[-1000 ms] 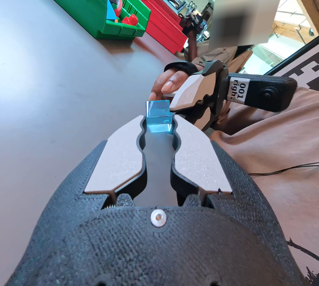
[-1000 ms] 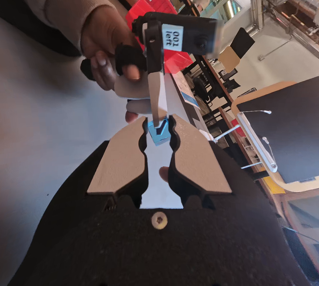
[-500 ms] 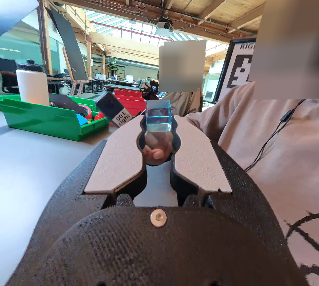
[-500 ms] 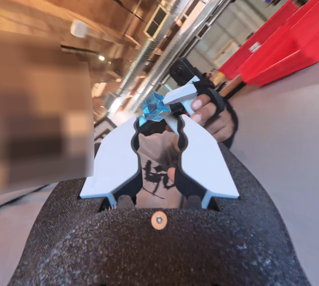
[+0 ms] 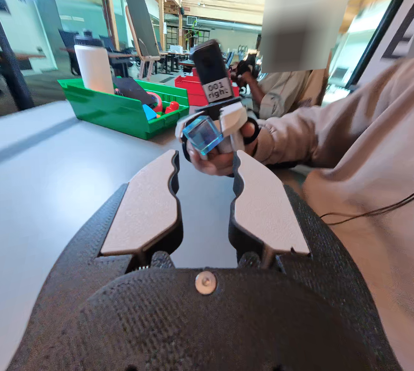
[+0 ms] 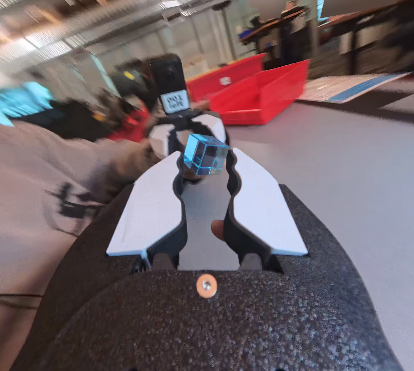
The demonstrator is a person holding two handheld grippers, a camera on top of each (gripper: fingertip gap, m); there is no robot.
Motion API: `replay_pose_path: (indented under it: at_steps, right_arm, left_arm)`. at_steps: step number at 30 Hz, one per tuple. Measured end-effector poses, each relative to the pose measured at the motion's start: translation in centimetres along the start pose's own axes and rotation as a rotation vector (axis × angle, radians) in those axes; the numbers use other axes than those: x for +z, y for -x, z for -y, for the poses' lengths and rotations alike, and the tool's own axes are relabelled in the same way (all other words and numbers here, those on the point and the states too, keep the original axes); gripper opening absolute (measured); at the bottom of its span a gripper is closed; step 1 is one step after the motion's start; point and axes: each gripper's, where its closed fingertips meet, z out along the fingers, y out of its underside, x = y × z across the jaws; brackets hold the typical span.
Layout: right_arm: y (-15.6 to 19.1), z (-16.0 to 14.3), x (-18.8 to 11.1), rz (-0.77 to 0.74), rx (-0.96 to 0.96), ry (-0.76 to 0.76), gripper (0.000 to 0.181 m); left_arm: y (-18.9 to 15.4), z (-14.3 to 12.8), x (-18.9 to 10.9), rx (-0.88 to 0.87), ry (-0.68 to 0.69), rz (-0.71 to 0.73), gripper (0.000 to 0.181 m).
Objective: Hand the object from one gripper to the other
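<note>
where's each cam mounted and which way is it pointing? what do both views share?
Left wrist view: on the left gripper, open and empty, facing the right gripper, hand, sleeve, green bin.
Right wrist view: on the right gripper, shut on the blue cube, facing the left gripper and red bins.
Shared: blue cube, grey table.

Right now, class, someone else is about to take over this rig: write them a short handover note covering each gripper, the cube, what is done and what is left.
Left gripper: open and empty, facing the right one.
Right gripper: shut on the blue cube, which sits tilted at the fingertips, off the grey table.
Done: the cube is in the right gripper, clear of the left.
Left: nothing of the handover itself; I would keep the grip steady and draw the grippers apart.
</note>
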Motion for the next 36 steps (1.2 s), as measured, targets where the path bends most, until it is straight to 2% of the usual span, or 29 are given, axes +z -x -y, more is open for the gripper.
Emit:
replay_pose_path:
  at_steps: [3,7,9,11,14,16,22,26,31,34,36]
  right_arm:
    - [-1.9,-0.6,-0.5,-0.249,-0.467,0.124,0.036]
    - [-1.8,-2.1,0.1,-0.405,-1.012,0.267,0.037]
    - [-1.5,-2.5,0.6,-0.458,-1.194,0.313,0.036]
    - [-1.5,-3.1,0.9,-0.491,-1.324,0.378,0.036]
    - [-1.4,-3.3,0.9,-0.491,-1.408,0.383,0.036]
    - [-0.7,-2.8,1.0,-0.434,-1.256,0.309,0.032]
    - [0.1,-0.9,0.4,-0.111,-0.3,0.107,0.051]
    - [0.5,-1.3,0.3,0.104,0.147,0.068,0.051]
    - [4.2,-1.6,1.0,0.443,0.551,0.015,0.045]
    - [4.7,-1.7,1.0,0.474,0.586,0.03,0.041]
    - [4.4,-1.8,1.1,0.441,0.551,0.037,0.041]
  left_arm:
    - [0.8,-0.4,0.2,-0.223,-0.004,-0.003,0.046]
    - [0.9,-1.6,1.1,-0.372,0.025,0.009,0.048]
    - [1.1,-2.7,1.5,-0.347,0.081,0.061,0.048]
    - [1.2,-3.5,1.8,-0.275,0.141,0.117,0.042]
    - [1.2,-4.0,1.7,-0.16,0.205,0.151,0.041]
    - [0.9,-3.5,1.5,-0.118,0.194,0.115,0.041]
    - [1.3,-0.7,-0.1,0.097,0.078,0.118,0.041]
    - [-0.1,0.6,-0.3,0.321,0.032,0.12,0.041]
    - [-2.4,-0.6,0.7,0.532,0.058,0.074,0.041]
    - [-2.8,-1.0,0.9,0.577,0.072,0.054,0.041]
    - [-2.7,-1.2,0.9,0.567,0.09,0.051,0.041]
